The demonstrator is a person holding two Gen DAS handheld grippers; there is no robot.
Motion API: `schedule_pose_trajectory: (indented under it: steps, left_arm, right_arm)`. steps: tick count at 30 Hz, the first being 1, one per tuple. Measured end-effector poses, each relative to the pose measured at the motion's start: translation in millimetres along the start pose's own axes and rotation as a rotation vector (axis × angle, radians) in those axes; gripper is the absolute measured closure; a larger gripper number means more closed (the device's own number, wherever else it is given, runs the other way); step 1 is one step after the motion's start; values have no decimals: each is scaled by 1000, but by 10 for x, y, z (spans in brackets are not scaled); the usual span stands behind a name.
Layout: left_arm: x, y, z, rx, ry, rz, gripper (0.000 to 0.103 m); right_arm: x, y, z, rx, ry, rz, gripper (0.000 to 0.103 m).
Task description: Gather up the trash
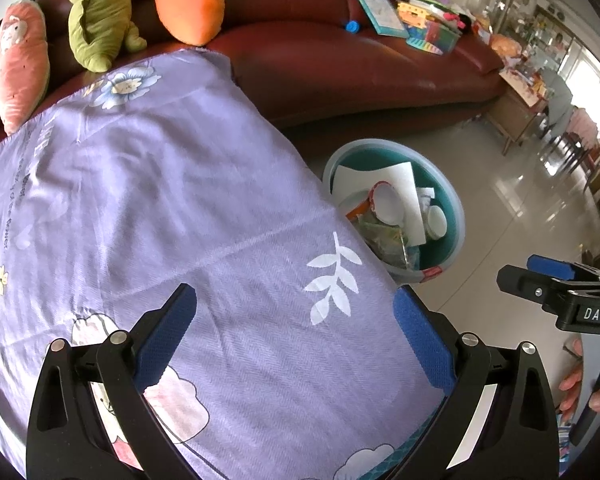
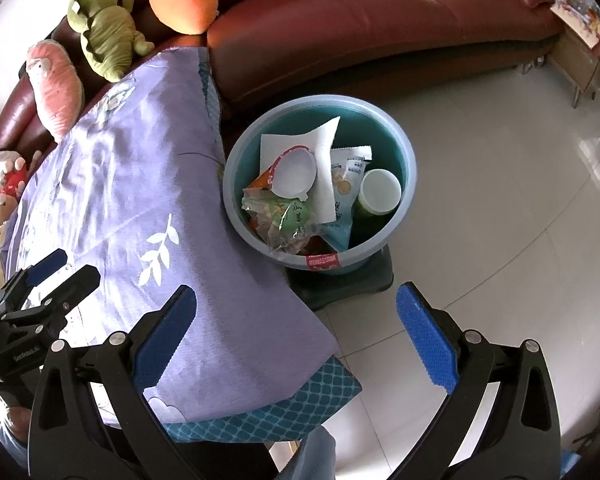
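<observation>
Left claw (image 1: 294, 336): hanging wide open over the purple cloth (image 1: 160, 200), gripping nothing.
Right claw (image 2: 296, 340): gaping just as wide past the desk (image 2: 284, 400) corner, also empty.
Trash (image 2: 300, 188): lying in the bin (image 2: 408, 152); wrappers, paper, a cup, heaped together.
Bin: standing on the floor against the desk edge, likely for short drops.
Cloth: showing no trash; collecting is looking nearly finished.

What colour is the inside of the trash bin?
Teal inside, with a paler grey-blue rim; the bin shows best in the right wrist view.
</observation>
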State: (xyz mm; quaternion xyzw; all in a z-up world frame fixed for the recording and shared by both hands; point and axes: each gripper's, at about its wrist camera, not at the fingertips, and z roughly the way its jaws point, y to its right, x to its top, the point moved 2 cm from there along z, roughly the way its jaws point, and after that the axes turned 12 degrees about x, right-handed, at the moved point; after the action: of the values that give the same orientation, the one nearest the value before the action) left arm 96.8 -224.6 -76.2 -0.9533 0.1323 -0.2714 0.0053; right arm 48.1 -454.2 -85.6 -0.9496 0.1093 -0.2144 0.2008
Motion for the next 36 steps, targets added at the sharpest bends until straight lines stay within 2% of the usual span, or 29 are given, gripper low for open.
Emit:
schedule_pose_trajectory:
  steps: [24,36]
  left_arm:
    - [-43,13,75,11,-20,-1,4]
    - [-67,-101,-64,3,-1,-21,4]
  right_arm:
    - [3,106,71,-6,-14,17,7]
    - [-10,-48,-46,-24,6,-9,7]
